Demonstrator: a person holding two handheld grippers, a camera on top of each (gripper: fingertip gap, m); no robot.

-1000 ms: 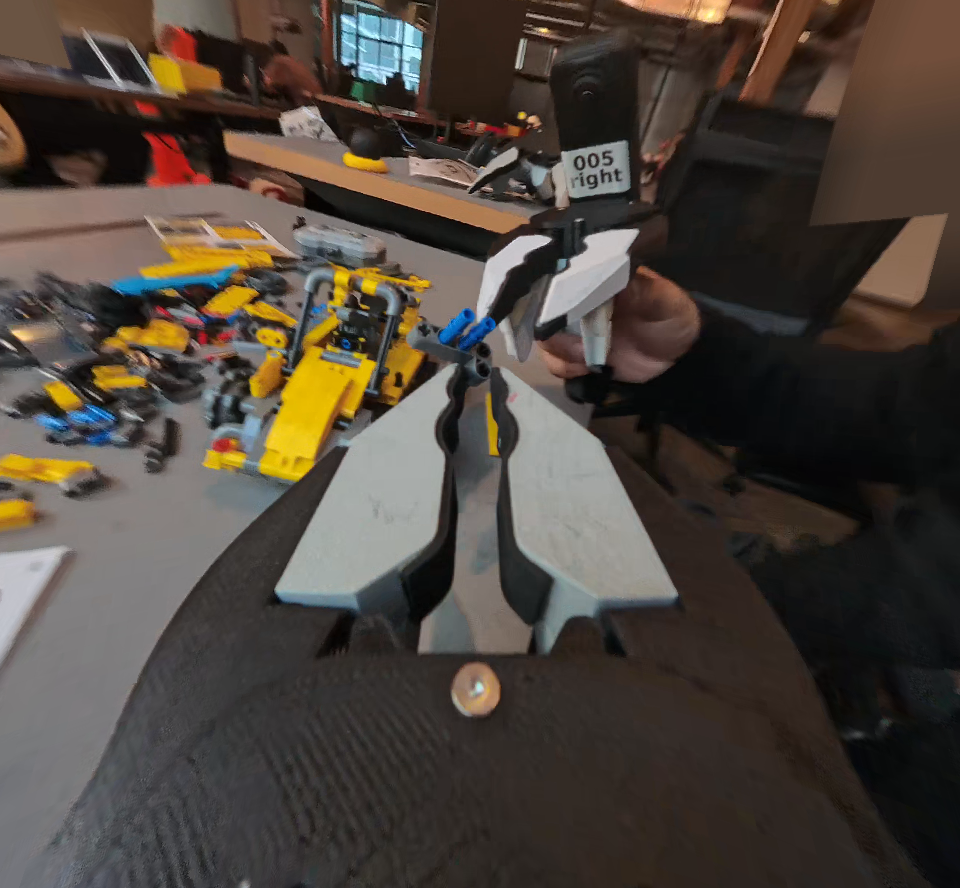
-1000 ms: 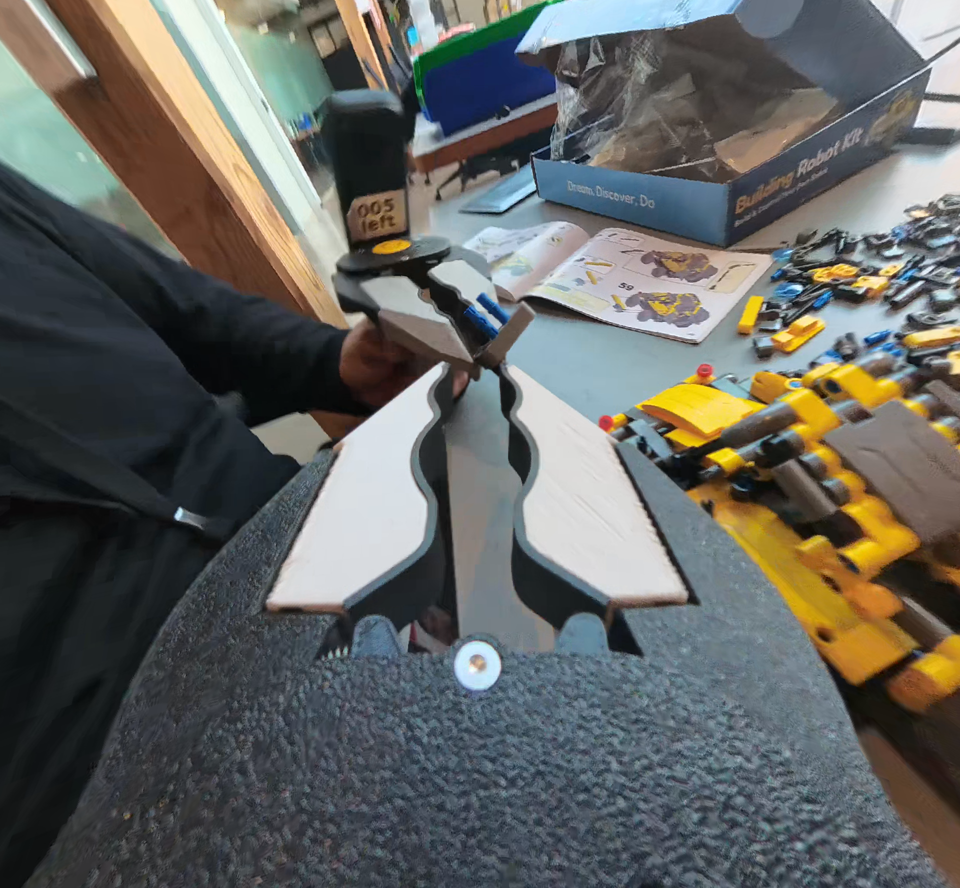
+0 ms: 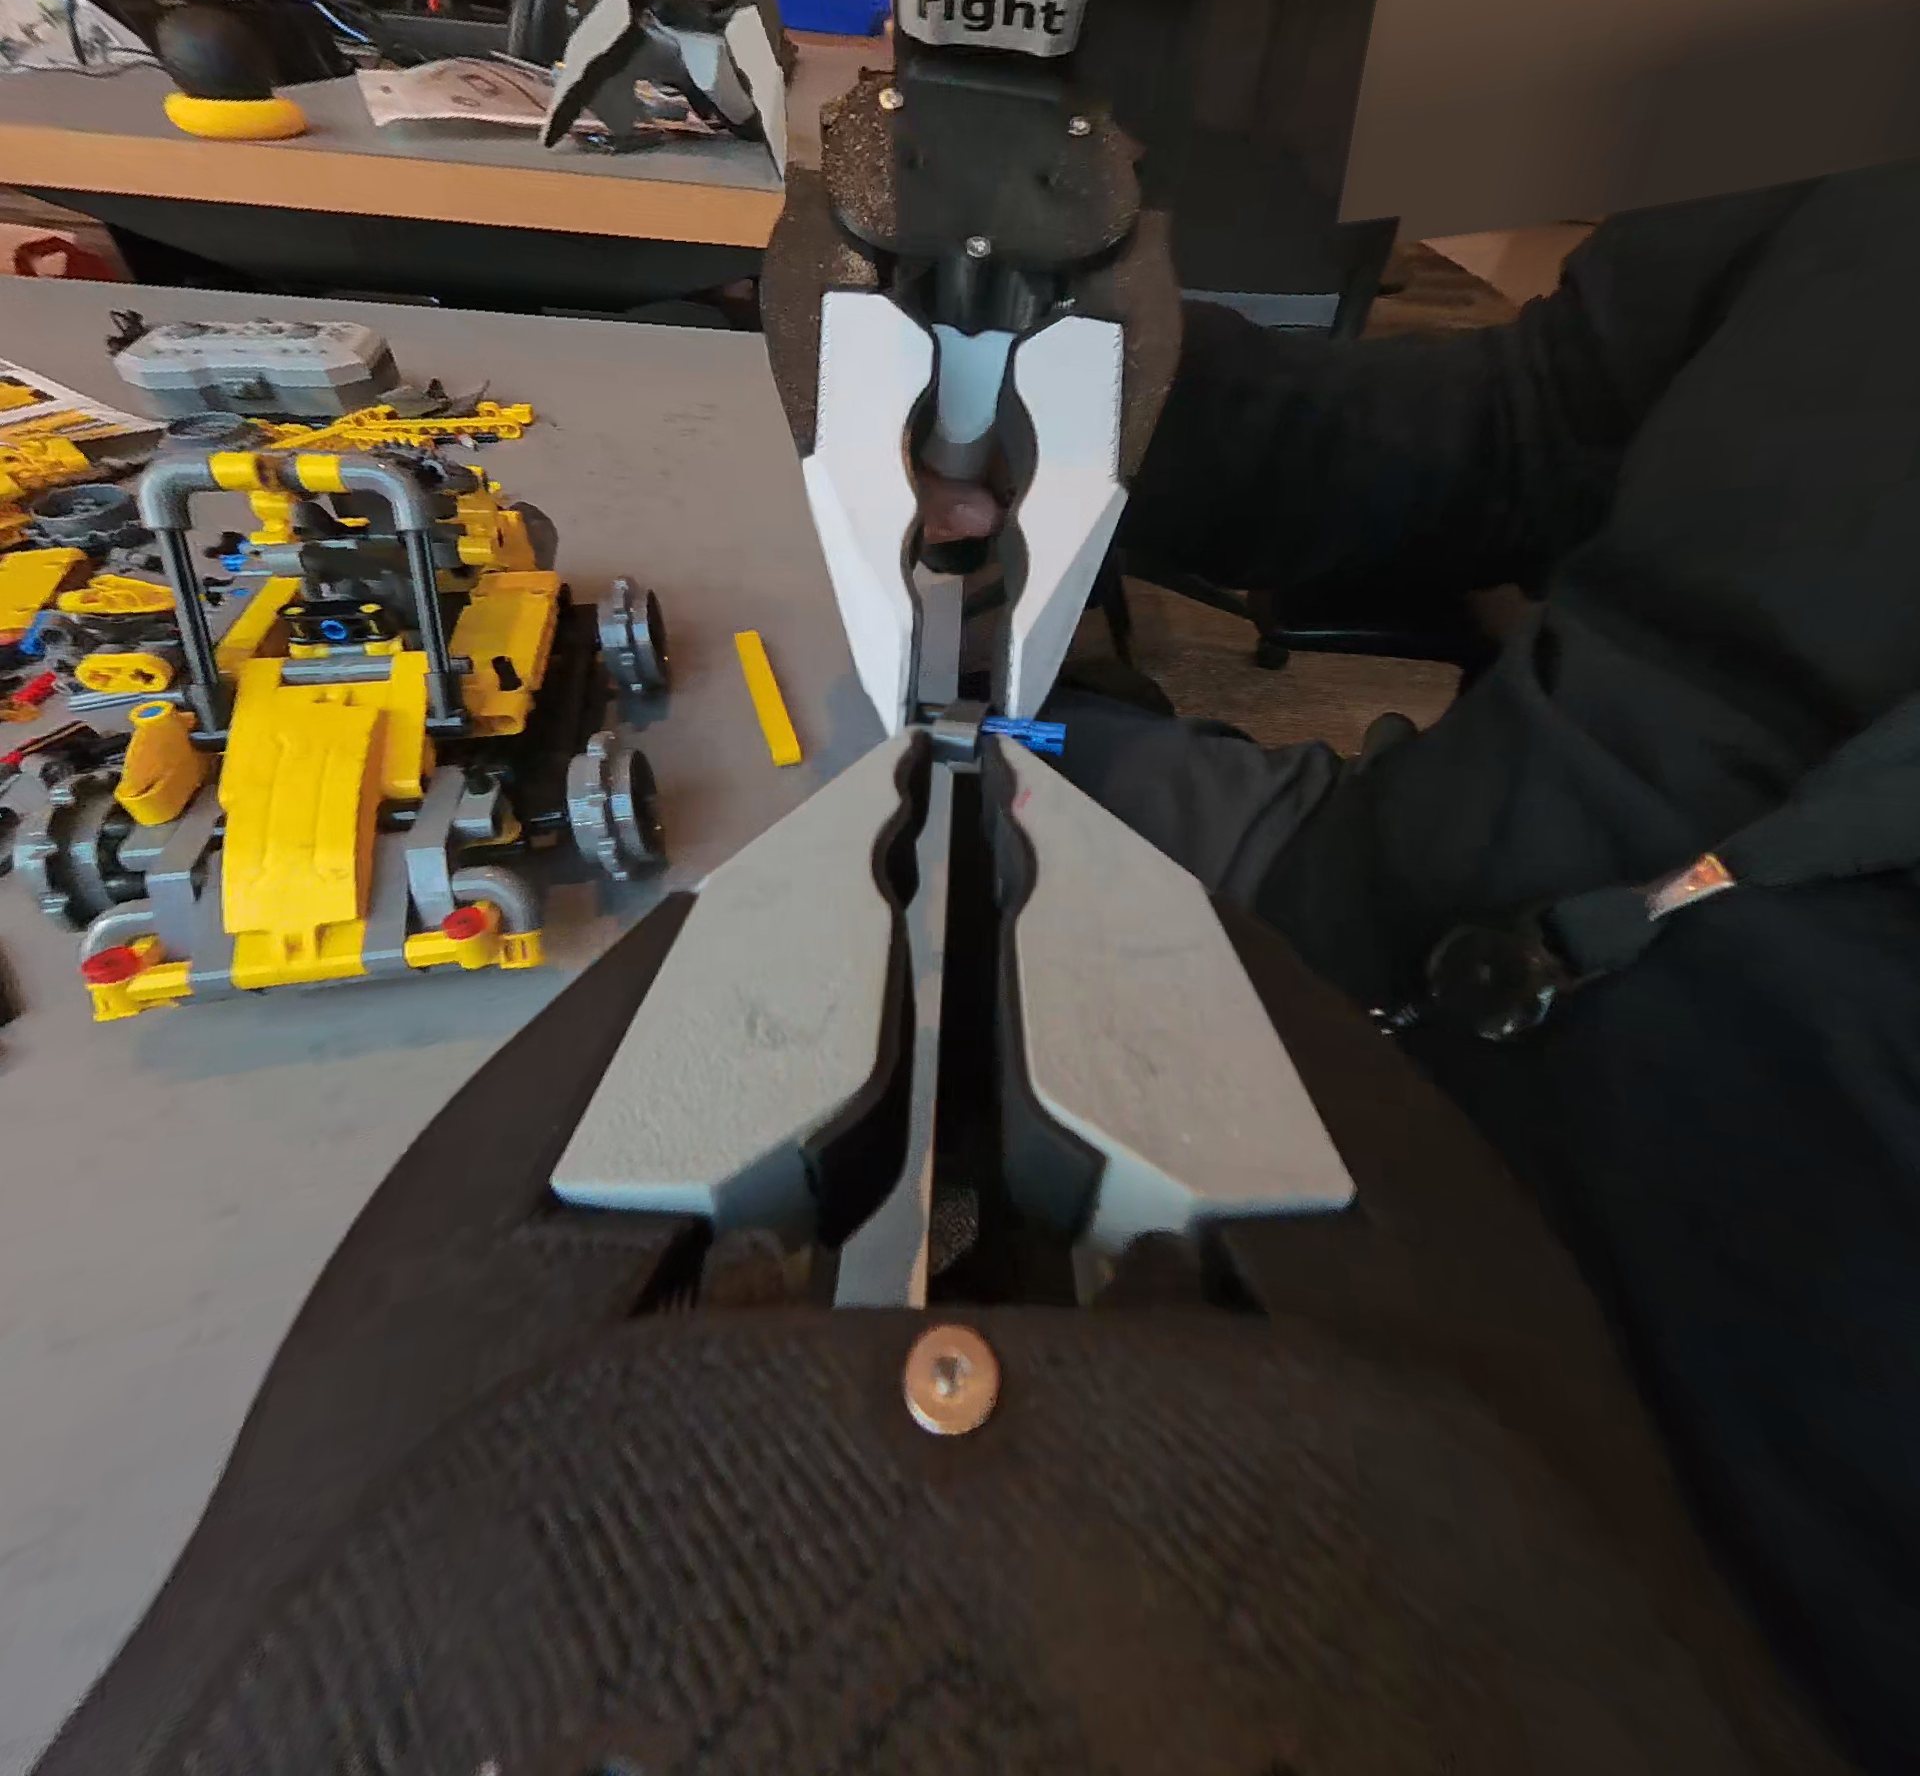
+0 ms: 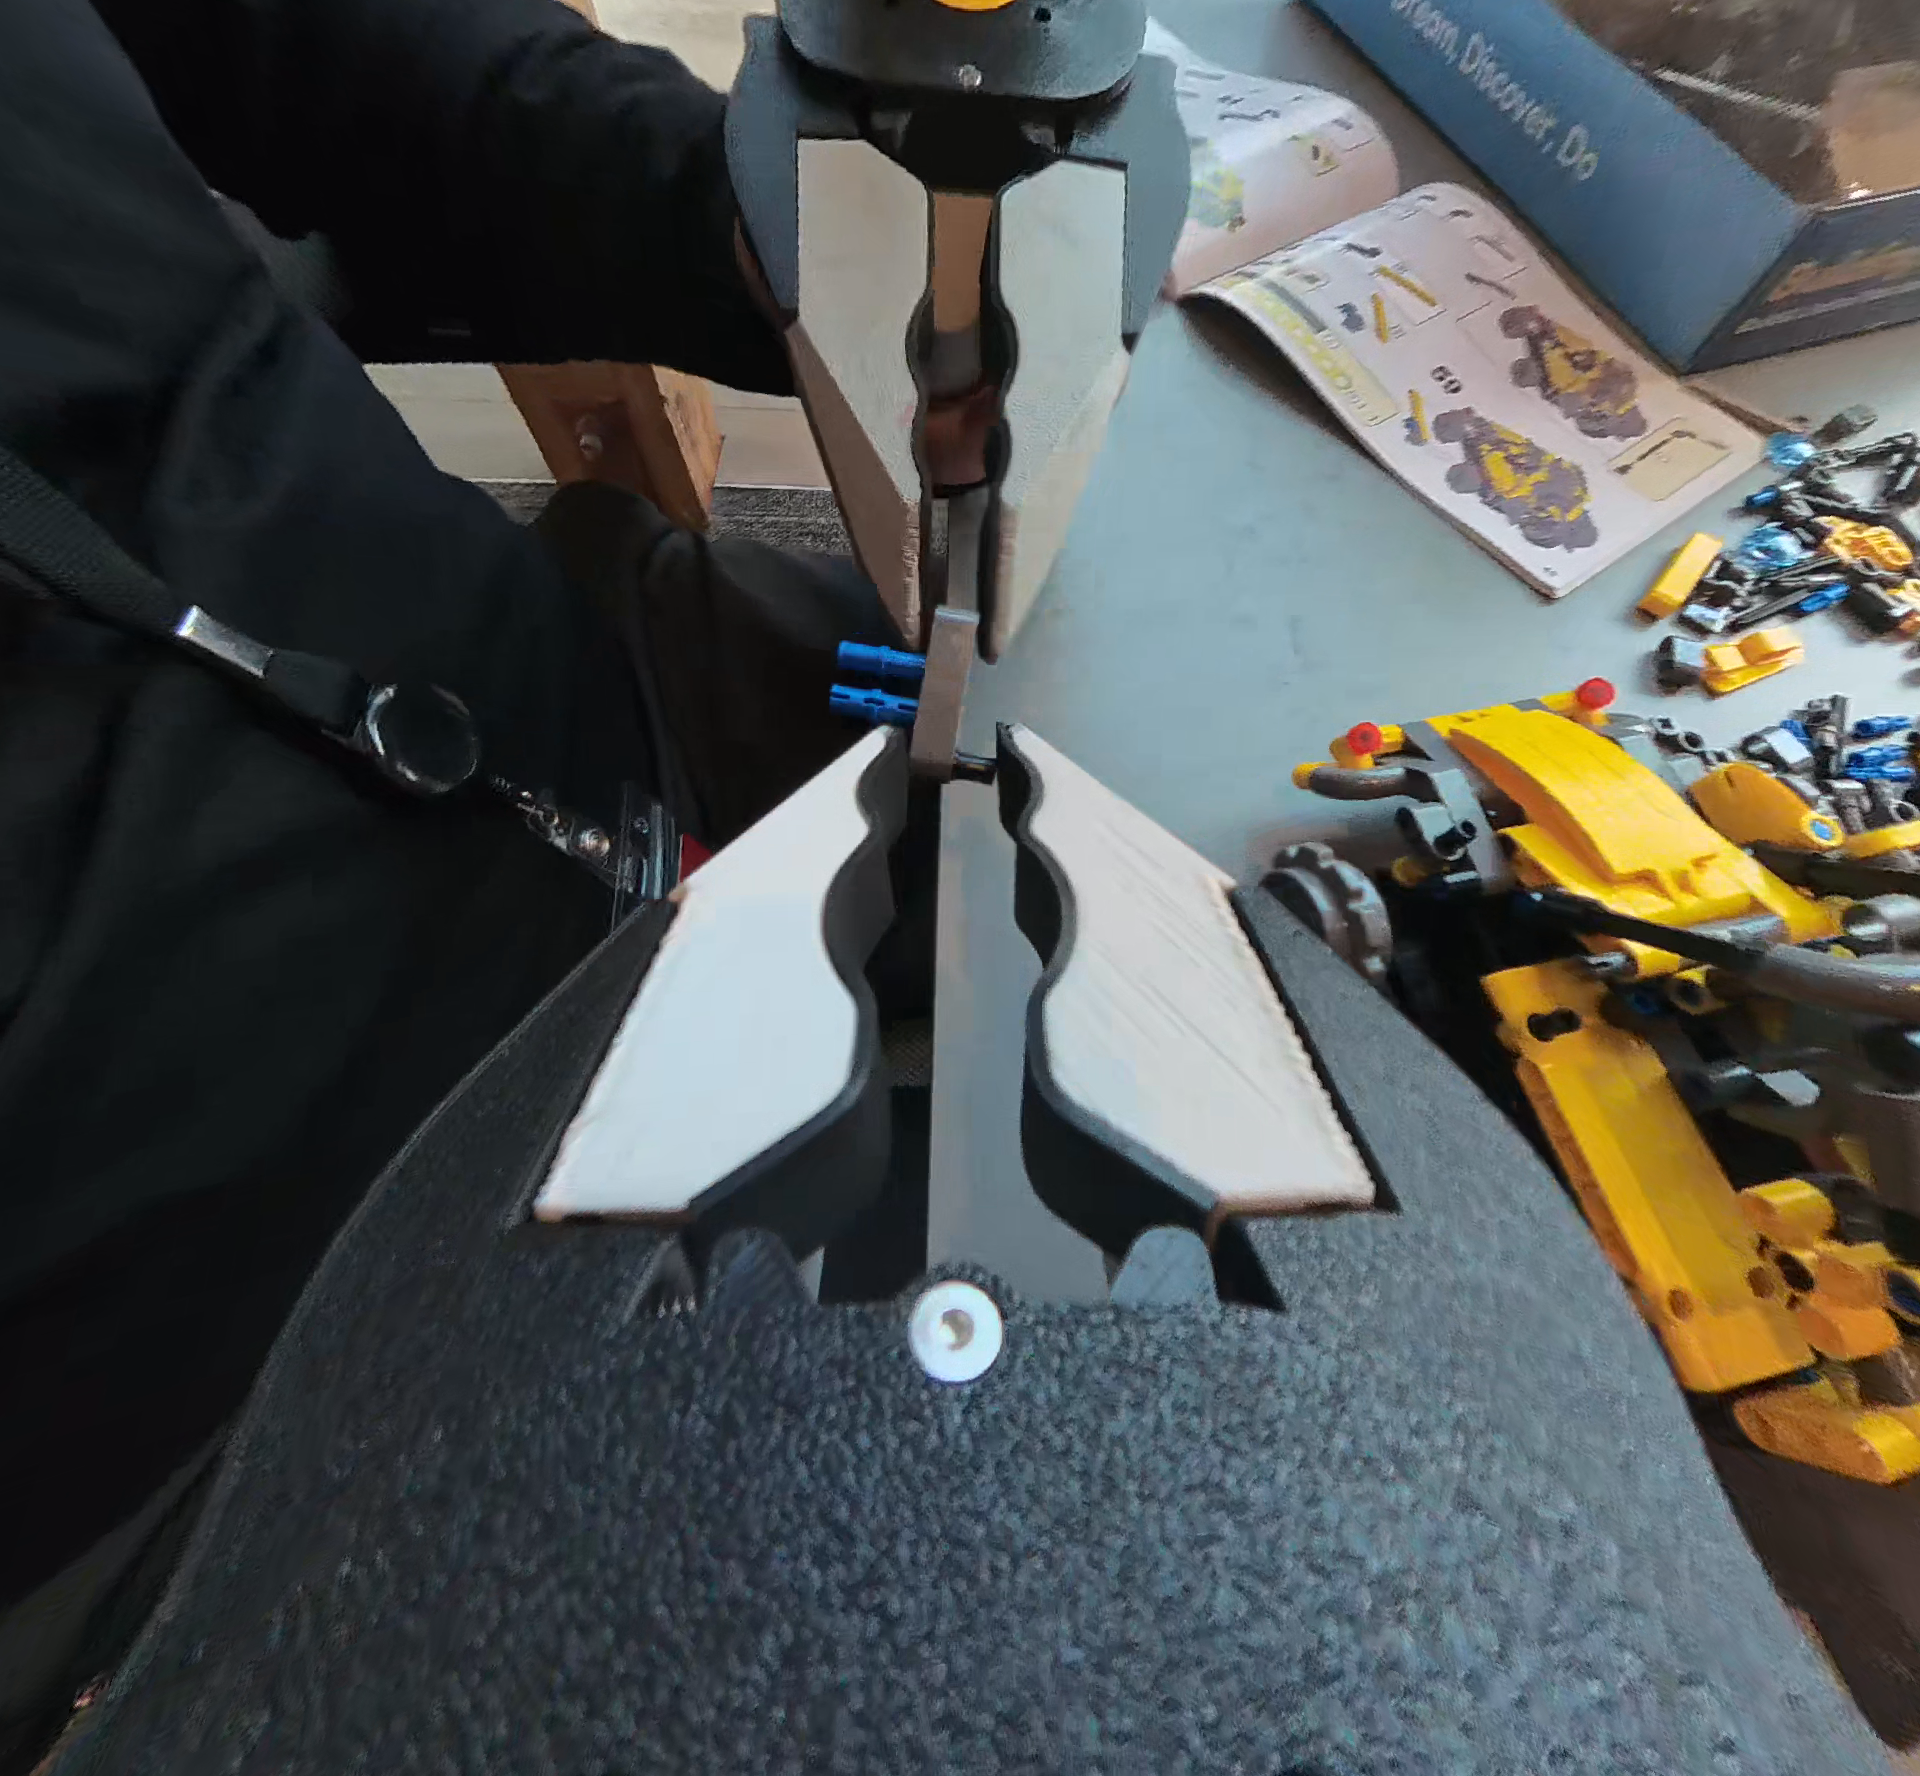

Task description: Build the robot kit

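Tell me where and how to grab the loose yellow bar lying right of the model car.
Probably at mid-length, across its narrow width, from straight above: the yellow bar lies flat on the table, both long sides clear of the model car.

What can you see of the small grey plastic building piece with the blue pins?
The small grey plastic building piece is a short flat beam held in the air between the two gripper tips. Two blue pins stick out of one side, one above the other. The left gripper pinches one end; the right gripper meets the other.
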